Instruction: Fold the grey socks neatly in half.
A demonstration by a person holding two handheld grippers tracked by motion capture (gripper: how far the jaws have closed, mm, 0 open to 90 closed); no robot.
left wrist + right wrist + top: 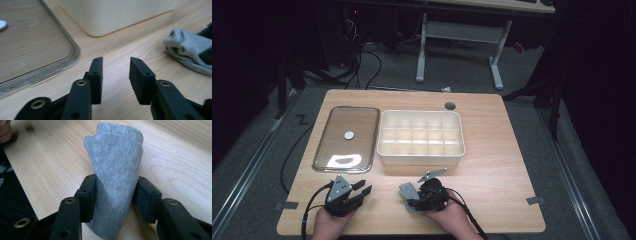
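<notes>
High view: pale wooden table (492,150); cream plastic divided box (421,137) beside clear flat lid (346,138). Left gripper (362,190) and right gripper (411,196) near front edge. Left gripper view: jaws apart, empty. Right gripper view: jaws pinch rolled grey sock (116,185). Likely next: carry it to a compartment.

from up here i see a wooden desk (492,150) with a round grommet hole (450,106) near its far edge and tape strips at two near corners (536,200). behind it, on grey floor (462,75), stands a white-legged table (496,65), with dark cables (362,60) trailing at the left.
</notes>
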